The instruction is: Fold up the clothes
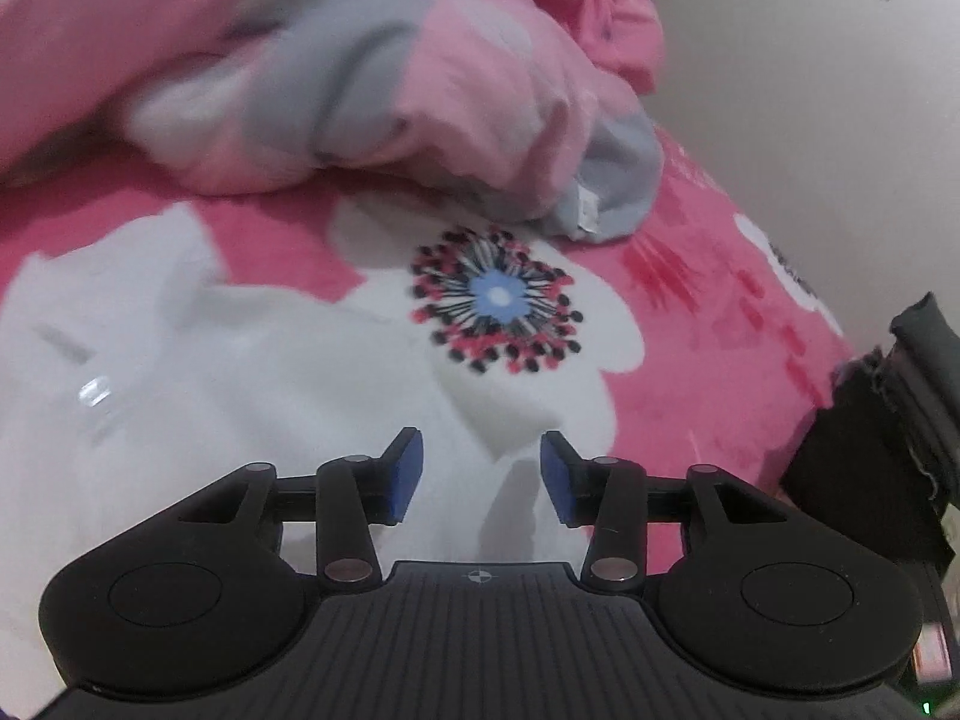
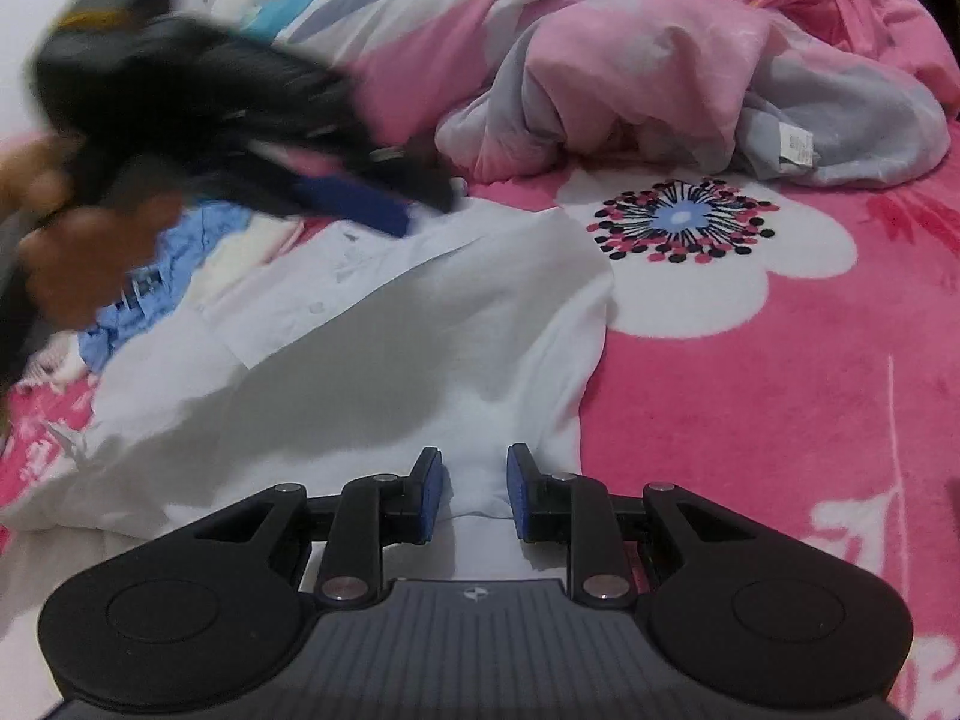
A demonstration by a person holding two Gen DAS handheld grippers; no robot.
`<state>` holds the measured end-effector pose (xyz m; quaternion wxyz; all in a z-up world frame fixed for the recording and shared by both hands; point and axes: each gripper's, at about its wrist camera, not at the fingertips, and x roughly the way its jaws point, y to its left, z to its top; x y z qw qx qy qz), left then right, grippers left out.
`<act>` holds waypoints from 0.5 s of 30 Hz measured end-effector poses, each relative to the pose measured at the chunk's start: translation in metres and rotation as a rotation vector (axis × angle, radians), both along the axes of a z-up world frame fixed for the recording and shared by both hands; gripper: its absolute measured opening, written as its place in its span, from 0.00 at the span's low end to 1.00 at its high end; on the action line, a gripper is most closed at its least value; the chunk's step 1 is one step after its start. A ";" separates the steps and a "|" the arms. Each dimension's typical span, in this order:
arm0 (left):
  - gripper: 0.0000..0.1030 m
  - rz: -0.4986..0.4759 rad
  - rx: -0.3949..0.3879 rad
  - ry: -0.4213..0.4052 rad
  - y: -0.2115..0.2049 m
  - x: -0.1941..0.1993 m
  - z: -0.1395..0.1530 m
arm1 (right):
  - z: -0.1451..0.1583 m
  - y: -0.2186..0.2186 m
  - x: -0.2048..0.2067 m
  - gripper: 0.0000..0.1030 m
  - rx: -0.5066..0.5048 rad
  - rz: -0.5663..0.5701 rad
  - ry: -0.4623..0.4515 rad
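A white shirt (image 2: 360, 360) lies spread on a pink blanket (image 2: 750, 420) printed with a large white flower. My right gripper (image 2: 475, 480) is low over the shirt's near edge, with a bunched ridge of the white cloth pinched between its blue pads. My left gripper (image 1: 480, 468) hovers over the white shirt (image 1: 210, 390) with its jaws apart and nothing between them. In the right wrist view the left gripper (image 2: 426, 207) is a blurred dark shape held by a hand (image 2: 78, 258), above the shirt's far left part.
A crumpled pink and grey quilt (image 2: 690, 78) is heaped at the back of the bed, also filling the top of the left wrist view as the quilt (image 1: 420, 90). A blue garment (image 2: 138, 300) lies left of the shirt. A dark object (image 1: 888, 420) stands past the bed's right edge, by a pale wall (image 1: 810, 90).
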<state>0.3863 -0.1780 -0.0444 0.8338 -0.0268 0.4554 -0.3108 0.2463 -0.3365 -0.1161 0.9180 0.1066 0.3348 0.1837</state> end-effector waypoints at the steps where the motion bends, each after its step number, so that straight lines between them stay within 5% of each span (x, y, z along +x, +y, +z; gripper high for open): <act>1: 0.43 -0.010 0.023 0.013 -0.010 0.005 -0.003 | -0.001 -0.003 0.000 0.24 0.020 0.001 0.004; 4: 0.43 -0.041 0.093 0.052 -0.040 0.020 -0.012 | -0.001 -0.011 0.002 0.24 0.070 0.003 0.014; 9: 0.43 -0.018 0.077 0.183 -0.062 0.042 -0.028 | -0.001 -0.016 0.002 0.24 0.099 0.005 0.018; 12: 0.41 -0.004 0.126 0.178 -0.072 0.045 -0.033 | -0.001 -0.017 0.001 0.24 0.106 0.006 0.018; 13: 0.38 -0.008 0.143 0.163 -0.074 0.045 -0.035 | -0.001 -0.018 0.001 0.24 0.109 0.006 0.018; 15: 0.05 0.006 0.137 0.153 -0.071 0.046 -0.038 | -0.001 -0.019 0.001 0.24 0.115 0.007 0.019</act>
